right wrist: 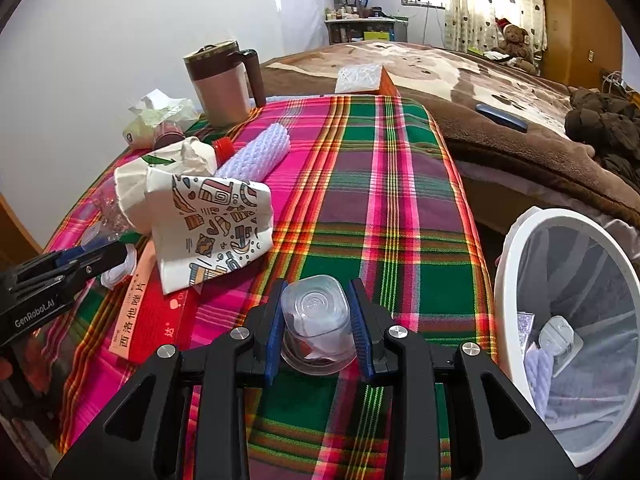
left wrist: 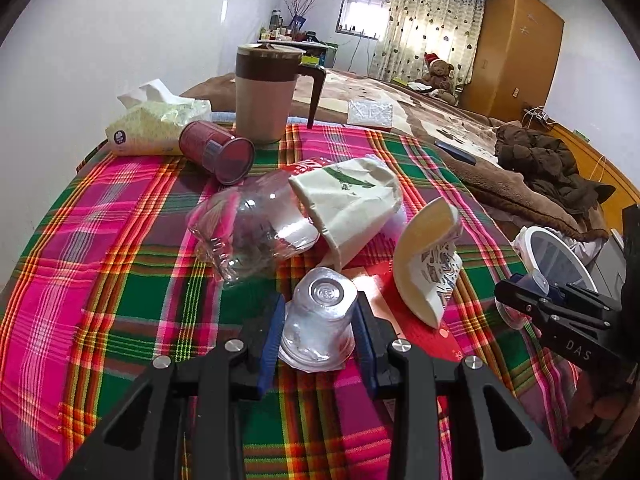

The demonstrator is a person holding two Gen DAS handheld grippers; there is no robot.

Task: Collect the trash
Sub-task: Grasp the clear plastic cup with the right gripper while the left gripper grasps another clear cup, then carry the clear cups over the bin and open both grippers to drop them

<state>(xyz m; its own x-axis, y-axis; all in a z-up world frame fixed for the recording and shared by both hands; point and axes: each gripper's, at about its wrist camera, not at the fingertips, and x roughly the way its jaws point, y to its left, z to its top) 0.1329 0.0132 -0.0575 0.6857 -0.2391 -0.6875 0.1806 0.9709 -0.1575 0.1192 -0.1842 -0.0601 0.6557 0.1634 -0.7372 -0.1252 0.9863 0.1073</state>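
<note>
Since thin clear plastic crushes easily, we pinch lightly: through the left wrist camera our left gripper [left wrist: 320,330] clamps a clear cup [left wrist: 320,320] at mid-wall, well left of the white bin [left wrist: 532,236].

From the right wrist, our right gripper [right wrist: 318,332] pinches another plastic cup [right wrist: 316,320] likewise, just left of that bin.

Brown-lidded jug [left wrist: 266,92] by tissue pack [left wrist: 154,122] on plaid cloth [right wrist: 380,216]; teddy bear [right wrist: 514,42] on bed [right wrist: 460,76] w/ dark phone [right wrist: 501,117].

A table under a plaid cloth [right wrist: 360,200] carries, far left, a mug [left wrist: 264,92], tissue pack [left wrist: 152,128] and toppled red can [left wrist: 218,150]; nearer, crumpled paper cups [left wrist: 352,204], perhaps touching a clear bottle [left wrist: 248,232].
</note>
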